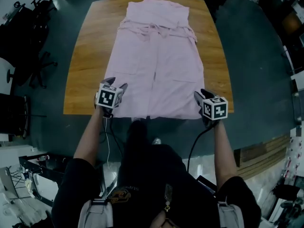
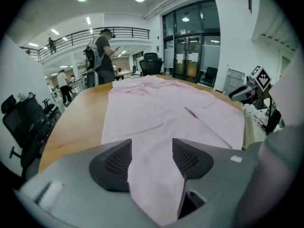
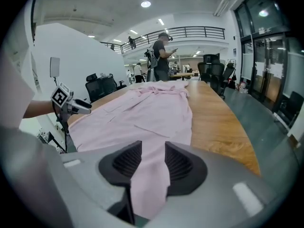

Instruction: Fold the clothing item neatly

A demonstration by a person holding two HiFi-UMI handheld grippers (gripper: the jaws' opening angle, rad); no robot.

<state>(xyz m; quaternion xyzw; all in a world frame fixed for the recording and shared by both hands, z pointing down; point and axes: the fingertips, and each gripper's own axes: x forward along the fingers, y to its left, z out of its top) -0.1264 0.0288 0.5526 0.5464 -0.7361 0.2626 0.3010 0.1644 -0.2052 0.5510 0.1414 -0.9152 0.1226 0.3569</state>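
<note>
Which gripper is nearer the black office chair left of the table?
Left. The left gripper is at the hem corner of the robe toward the office chair; the right gripper is at the opposite corner.

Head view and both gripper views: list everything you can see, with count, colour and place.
garment: one, pink, spread flat along the table
table: one, brown wood, centre
office chairs: several, black, floor left of table
standing person: one, dark clothes, beyond table's far end
left tongs: one, grey, near-left hem corner, jaws apart, fabric between
right tongs: one, grey, near-right hem corner, jaws apart, fabric between
</note>
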